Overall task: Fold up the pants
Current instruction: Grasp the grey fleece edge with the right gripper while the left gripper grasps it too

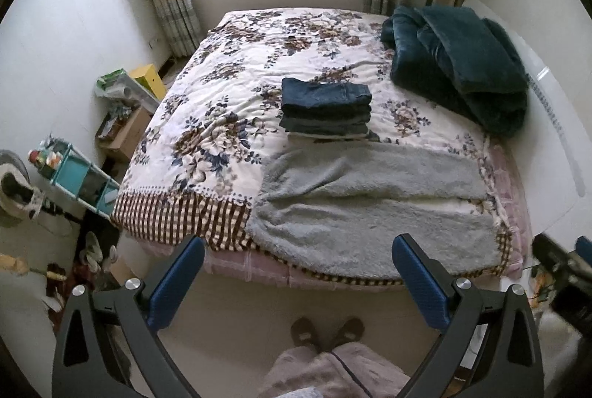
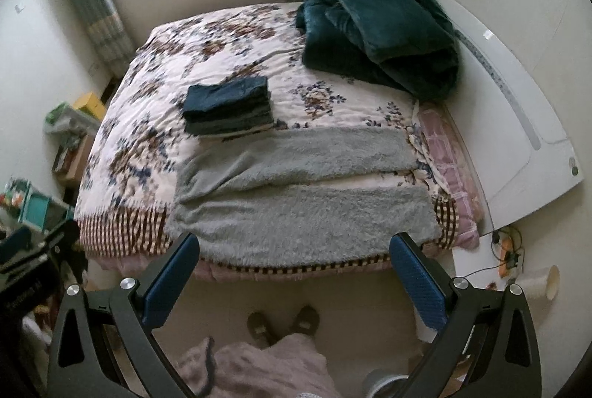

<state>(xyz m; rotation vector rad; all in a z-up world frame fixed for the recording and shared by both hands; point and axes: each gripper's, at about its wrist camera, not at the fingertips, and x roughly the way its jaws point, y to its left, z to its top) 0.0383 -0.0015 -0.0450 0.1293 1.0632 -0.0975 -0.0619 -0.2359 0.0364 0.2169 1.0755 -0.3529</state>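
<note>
Grey fleece pants [image 1: 370, 209] [image 2: 303, 198] lie spread flat on the near part of the bed [image 1: 229, 117] [image 2: 155, 91], legs running to the right, waist toward the left. Behind them sits a stack of folded dark pants [image 1: 325, 109] [image 2: 229, 109]. My left gripper [image 1: 298, 246] hovers open above the bed's near edge, nothing between its blue pads. My right gripper [image 2: 294, 244] is also open and empty, held high over the same edge. Both are well clear of the grey pants.
A bunched dark teal blanket [image 1: 458, 65] [image 2: 381, 39] lies at the bed's far right by the white headboard [image 2: 518, 124]. Boxes and a teal shelf [image 1: 81, 176] crowd the floor at left. The person's slippered feet [image 1: 325, 327] stand on the floor before the bed.
</note>
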